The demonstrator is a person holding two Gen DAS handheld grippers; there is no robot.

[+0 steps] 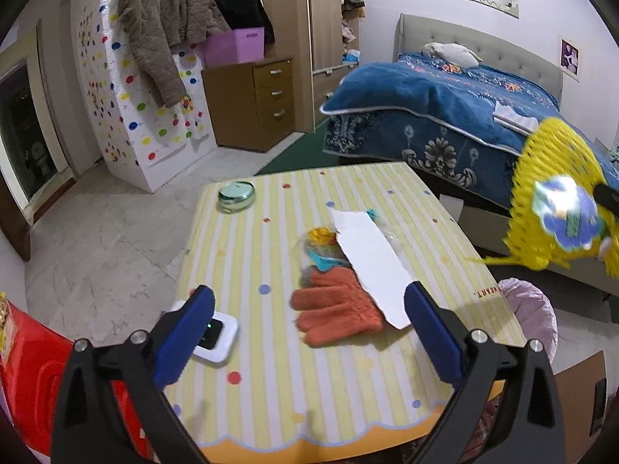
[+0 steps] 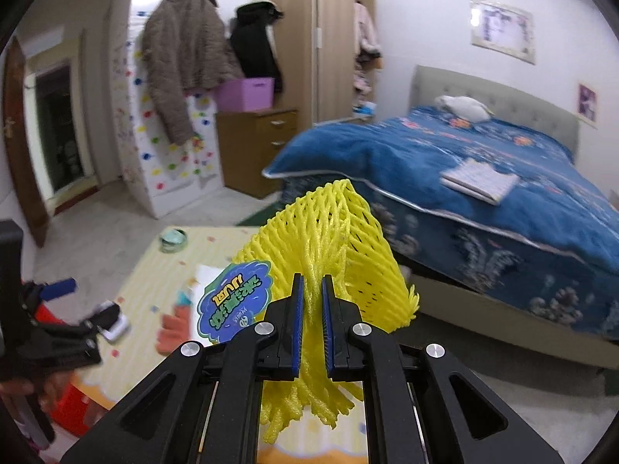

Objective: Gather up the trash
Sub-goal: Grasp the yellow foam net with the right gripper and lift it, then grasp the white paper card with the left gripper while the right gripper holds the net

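The yellow foam fruit net (image 2: 332, 239) hangs mid-frame, lifted clear of the desk (image 1: 348, 386), clamped in the right gripper (image 2: 312, 324) jaws. This looks like the carry step; next comes release over the lined bin (image 1: 530, 309) at lower right. The left gripper (image 1: 309, 332) jaws stand apart, empty.

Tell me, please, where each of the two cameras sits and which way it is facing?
Left wrist: rides the left gripper, looking forward and down over the striped table toward the bed; its own open blue fingers show.
Right wrist: rides the right gripper, facing the bed; its fingers are clamped on the yellow foam net, and the left gripper shows at the left.
Shared: table, bed, orange glove, yellow foam net.
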